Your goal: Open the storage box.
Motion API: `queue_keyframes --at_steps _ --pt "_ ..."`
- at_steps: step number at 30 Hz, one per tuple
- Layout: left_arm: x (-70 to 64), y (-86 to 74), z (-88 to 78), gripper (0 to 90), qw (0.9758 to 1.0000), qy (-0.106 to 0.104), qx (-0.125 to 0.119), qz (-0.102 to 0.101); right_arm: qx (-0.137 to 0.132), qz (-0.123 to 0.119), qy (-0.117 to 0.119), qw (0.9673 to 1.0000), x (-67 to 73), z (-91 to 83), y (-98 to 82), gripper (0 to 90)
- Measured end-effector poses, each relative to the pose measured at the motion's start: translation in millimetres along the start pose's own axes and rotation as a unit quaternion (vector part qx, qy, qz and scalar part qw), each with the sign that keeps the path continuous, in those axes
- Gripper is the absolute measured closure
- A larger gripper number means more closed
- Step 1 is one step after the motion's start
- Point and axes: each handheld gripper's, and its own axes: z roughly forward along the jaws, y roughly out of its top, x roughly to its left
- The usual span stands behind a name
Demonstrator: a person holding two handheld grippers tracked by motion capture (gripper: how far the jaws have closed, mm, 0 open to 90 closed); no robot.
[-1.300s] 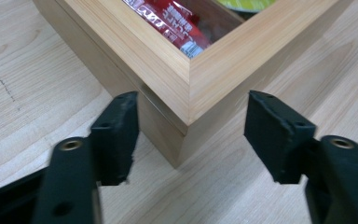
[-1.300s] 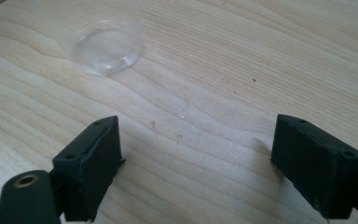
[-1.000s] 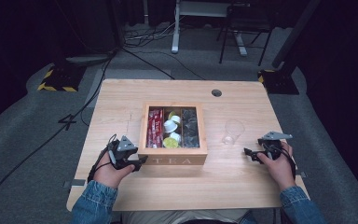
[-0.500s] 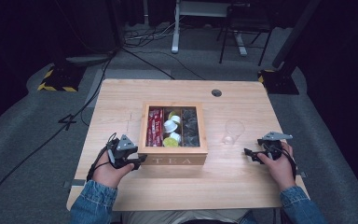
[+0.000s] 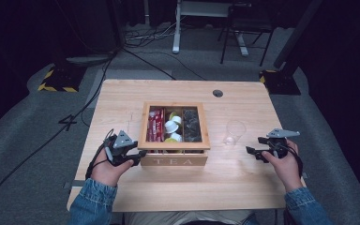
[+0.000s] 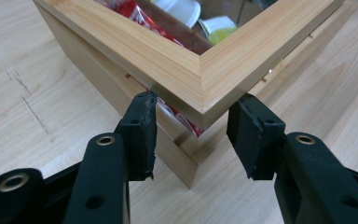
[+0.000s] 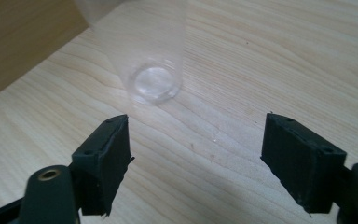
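The wooden tea box (image 5: 174,140) sits at the middle of the desk (image 5: 122,93), its glass-paned lid (image 6: 200,70) framed in wood and its compartments holding red packets (image 5: 155,124), white pods (image 5: 172,125) and dark sachets (image 5: 191,123). The left tool (image 5: 138,154) is at the box's near-left corner; in the left gripper view its 2 black jaws straddle that corner of the lid frame, having just been closing, with the pads (image 6: 142,133) against or all but against the wood on either side. The lid looks raised a little there, since a gap with red packaging shows beneath the frame, so I judge the step in hand to be gripping the lid corner in order to open the box. The right tool (image 5: 255,153) hangs off the desk's right part, near a clear plastic cup (image 5: 233,132) that stands upright just right of the box; in the right gripper view its jaws stand wide apart with nothing between them, the cup (image 7: 151,70) ahead and apart from the pads, though they have just been narrowing slightly. The next move probably calls for the left tool to hold firm and swing the lid up about its far hinge, while the right tool either steadies the box or waits to pick an item for the cup.
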Motion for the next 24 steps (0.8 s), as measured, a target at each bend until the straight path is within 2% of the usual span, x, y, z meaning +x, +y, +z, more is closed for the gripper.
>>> queue_keyframes --at_steps 11,14,17,24 --pt "5.6 7.7 -6.2 56.0 0.9990 0.003 -0.041 -0.015 -0.026 -0.035 0.026 0.9987 23.5 -20.5 30.9 26.0" --pt "6.4 9.2 -6.5 56.7 0.9988 0.004 -0.046 -0.017 -0.034 -0.042 0.035 0.9979 30.4 -24.0 39.6 25.4" --pt "7.4 10.4 -6.2 56.6 0.9992 0.006 -0.040 -0.008 -0.042 -0.046 0.043 0.9971 36.5 -26.6 48.5 24.7" --pt "8.4 15.0 -8.4 56.5 0.9989 0.005 -0.044 -0.012 -0.060 -0.063 0.063 0.9942 50.9 -30.5 69.1 22.9"
